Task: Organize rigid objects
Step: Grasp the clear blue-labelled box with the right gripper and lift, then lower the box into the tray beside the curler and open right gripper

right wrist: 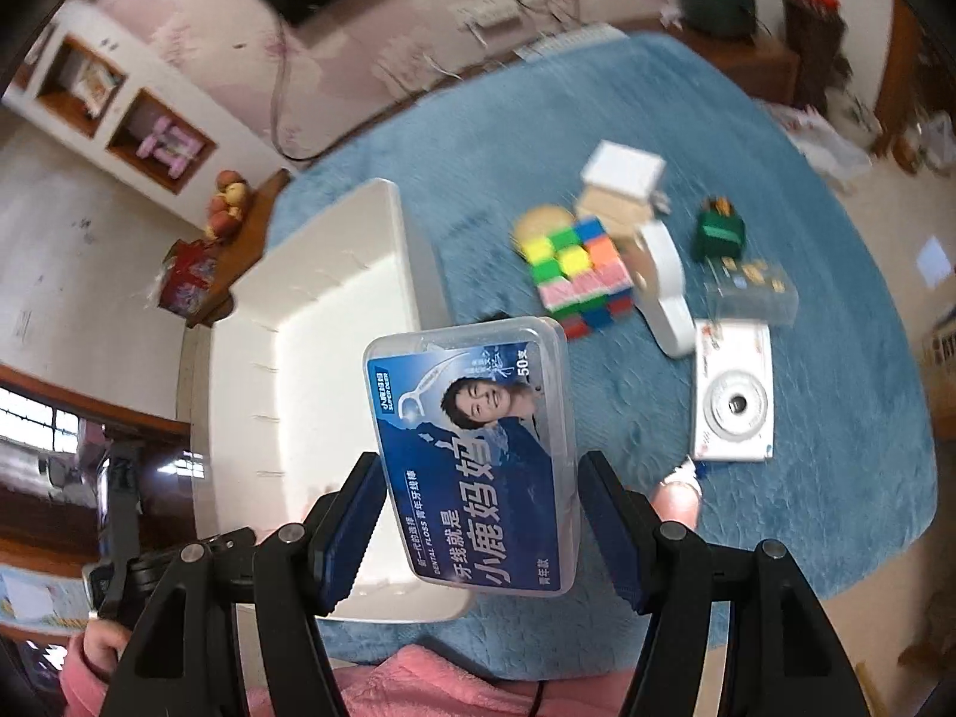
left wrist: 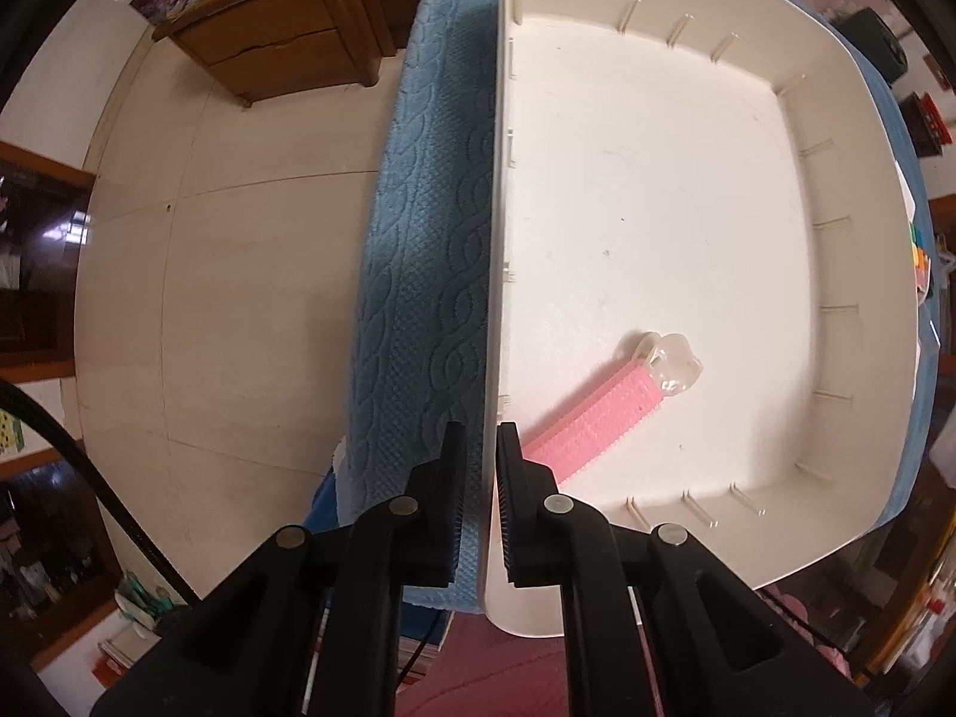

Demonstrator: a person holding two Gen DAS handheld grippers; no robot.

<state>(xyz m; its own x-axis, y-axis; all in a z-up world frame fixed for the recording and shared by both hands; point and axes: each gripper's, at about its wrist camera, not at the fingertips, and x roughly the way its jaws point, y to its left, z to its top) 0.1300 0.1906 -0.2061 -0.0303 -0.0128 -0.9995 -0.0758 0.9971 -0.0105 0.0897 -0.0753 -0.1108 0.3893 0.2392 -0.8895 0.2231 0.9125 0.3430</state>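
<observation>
Over the blue blanket (right wrist: 747,119), our right gripper (right wrist: 481,529) clamps the dental floss box (right wrist: 478,448) beside the white bin (right wrist: 334,322); our left gripper (left wrist: 481,502) pinches its wall. Loose hold, so it might slip short.

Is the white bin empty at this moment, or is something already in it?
Not empty. The white bin holds one item, a pink comb-like piece lying flat on its floor; the rest of the floor is bare.

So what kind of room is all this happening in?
Probably a lived-in home room, perhaps a bedroom: a blue blanket covers the work surface, a wooden cabinet stands on the tiled floor, and wall shelves hold household items.
</observation>
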